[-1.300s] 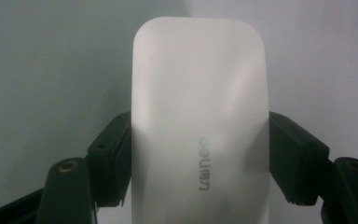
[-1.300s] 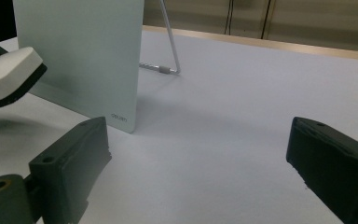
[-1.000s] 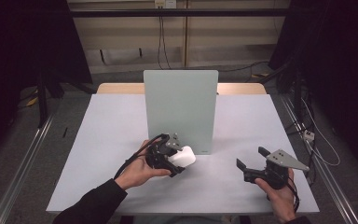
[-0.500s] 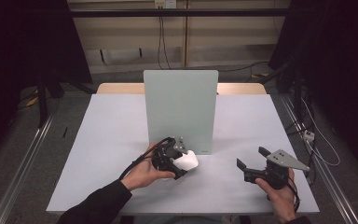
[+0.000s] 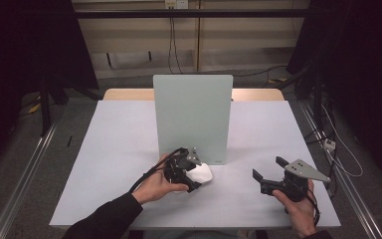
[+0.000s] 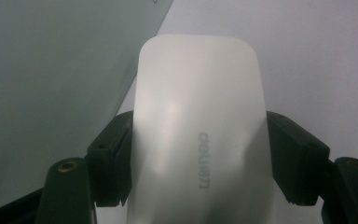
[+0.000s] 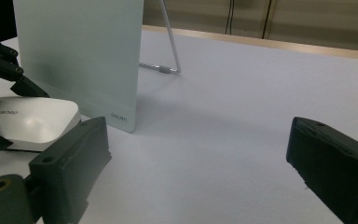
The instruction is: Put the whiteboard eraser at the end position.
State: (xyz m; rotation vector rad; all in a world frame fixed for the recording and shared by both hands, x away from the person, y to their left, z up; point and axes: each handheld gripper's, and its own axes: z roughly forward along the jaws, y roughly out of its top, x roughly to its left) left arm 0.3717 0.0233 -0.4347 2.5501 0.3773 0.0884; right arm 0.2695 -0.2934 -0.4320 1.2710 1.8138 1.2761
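- The left gripper (image 5: 193, 172) has a white computer mouse (image 5: 199, 174) clamped between its jaws, low over the white table (image 5: 104, 164), just in front of the upright pale green board (image 5: 193, 117).
- In the left gripper view the two black jaws press on the mouse (image 6: 198, 140) from either side, at about its middle (a fair hold, by the look of it).
- To do this step well, I'd say keep the squeeze steady and the mouse level; the shell is smooth and curved, so a tilt could let it slide out forward.
- The board (image 6: 51, 79) sits very close on one side, so any move should steer away from its edge rather than brush it.
- The right gripper (image 5: 271, 174) waits well apart on the near right of the table, jaws spread wide, gripping nothing.
- From the right gripper view its open jaws frame bare table, with the mouse (image 7: 28, 121) off to one side, beside the board's (image 7: 79, 56) foot.
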